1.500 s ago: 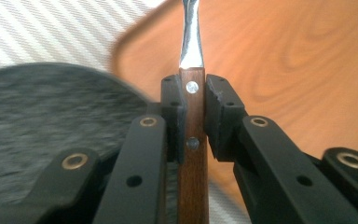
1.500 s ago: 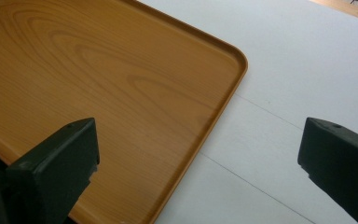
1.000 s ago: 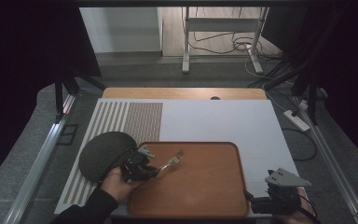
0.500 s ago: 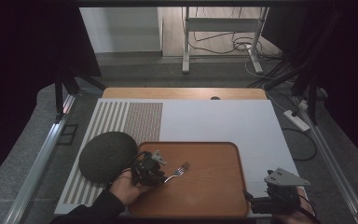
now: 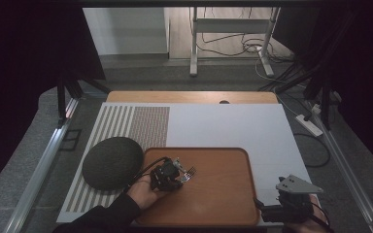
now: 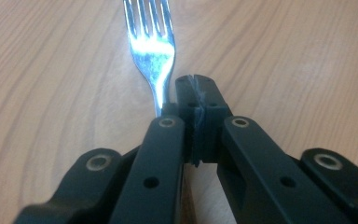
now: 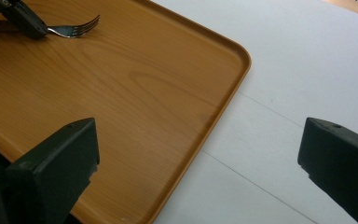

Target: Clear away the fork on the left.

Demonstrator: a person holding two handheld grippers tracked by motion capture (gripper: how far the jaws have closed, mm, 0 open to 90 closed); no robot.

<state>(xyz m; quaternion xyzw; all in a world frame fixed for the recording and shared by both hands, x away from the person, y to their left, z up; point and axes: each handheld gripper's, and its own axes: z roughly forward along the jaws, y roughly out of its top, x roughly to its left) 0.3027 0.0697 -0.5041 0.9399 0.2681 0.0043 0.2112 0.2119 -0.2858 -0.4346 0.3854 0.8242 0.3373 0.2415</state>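
Broadly, a white mat [image 5: 233, 126] covers the table, with a wooden tray [image 5: 223, 204] lying at its near edge and a dark round dome [image 5: 112, 162] just beside the tray's left rim. The right gripper [image 5: 291, 204] waits off the tray's right corner with its jaws spread wide and nothing between them, likely kept clear of the work. The left gripper [image 5: 175, 175] sits low over the tray, its jaws having just been closing and now pinching the handle of a fork [image 6: 151, 51]. The fork's tines rest on the wood, pointing away, which suggests it is being laid down or about to be lifted.
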